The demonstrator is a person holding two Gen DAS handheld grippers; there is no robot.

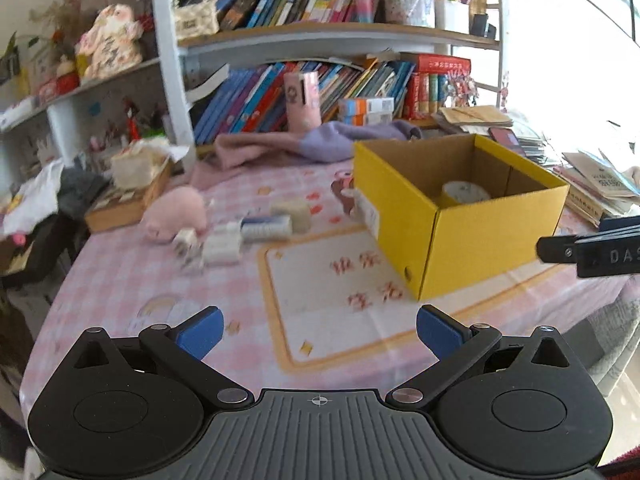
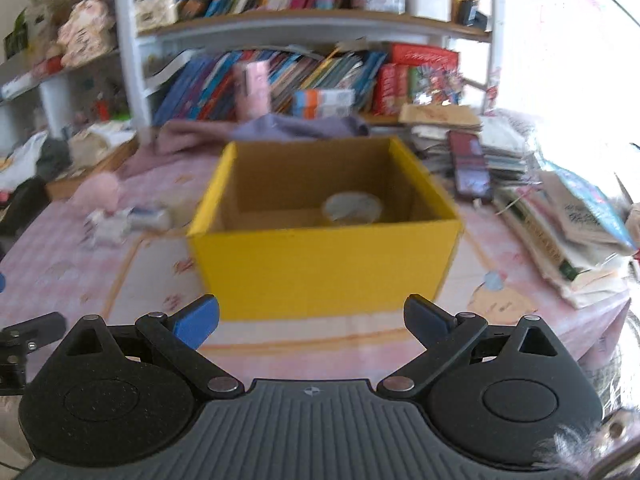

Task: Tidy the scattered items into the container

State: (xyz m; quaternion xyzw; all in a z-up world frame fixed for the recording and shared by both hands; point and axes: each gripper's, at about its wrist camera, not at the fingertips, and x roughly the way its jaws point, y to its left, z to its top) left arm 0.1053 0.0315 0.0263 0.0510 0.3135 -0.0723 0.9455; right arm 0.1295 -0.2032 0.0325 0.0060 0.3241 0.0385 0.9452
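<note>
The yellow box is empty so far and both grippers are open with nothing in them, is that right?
Not quite. The yellow box is not empty: a round white item already lies on its floor, as the right wrist view shows. The rest holds: the left gripper and right gripper are both open, jaws spread, holding nothing.

The right gripper [image 2: 311, 320] hangs above the pink checked tablecloth [image 2: 60, 256] with its blue-padded fingers [image 2: 196, 322] spread wide and nothing between them. Straight ahead of the fingers, close by, stands the yellow cardboard box [image 2: 320, 268], open at the top; a round white lidded tub [image 2: 352, 208] lies inside, toward the far right corner. Ahead and to the left, beside the box, small items lie blurred: a pink plush toy [image 2: 100, 194] and some pale packets [image 2: 128, 222]. Off to the right sits a stack of books and papers [image 2: 560, 224]. Beyond the box a bookshelf [image 2: 304, 24] rises.
</note>
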